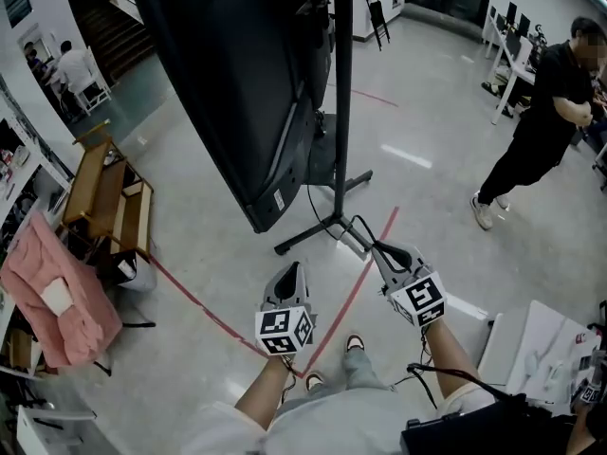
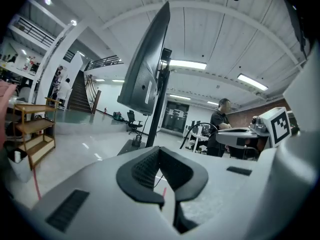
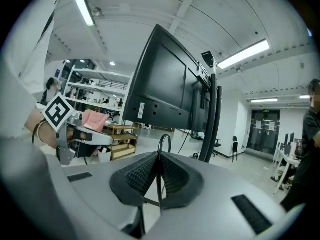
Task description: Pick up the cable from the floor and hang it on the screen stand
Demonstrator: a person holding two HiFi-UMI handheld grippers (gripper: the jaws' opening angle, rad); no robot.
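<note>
A thin black cable (image 1: 364, 234) is pinched in my right gripper (image 1: 387, 257), which is shut on it; the cable's loop (image 3: 164, 141) rises just above the closed jaws (image 3: 159, 157). The gripper is held above the floor, close to the foot of the screen stand (image 1: 341, 112). The big dark screen (image 1: 247, 83) leans on that black pole; in the right gripper view the screen (image 3: 165, 91) and pole (image 3: 216, 119) stand straight ahead. My left gripper (image 1: 287, 295) hangs to the left, shut with nothing in it (image 2: 160, 152).
The stand's base legs (image 1: 313, 230) spread over the floor, with another cable hanging behind the screen. Red tape lines (image 1: 353, 292) cross the floor. A wooden shelf (image 1: 104, 197) and pink cloth (image 1: 57, 292) are left; a person in black (image 1: 545, 126) stands right; a white table (image 1: 531, 349) is near right.
</note>
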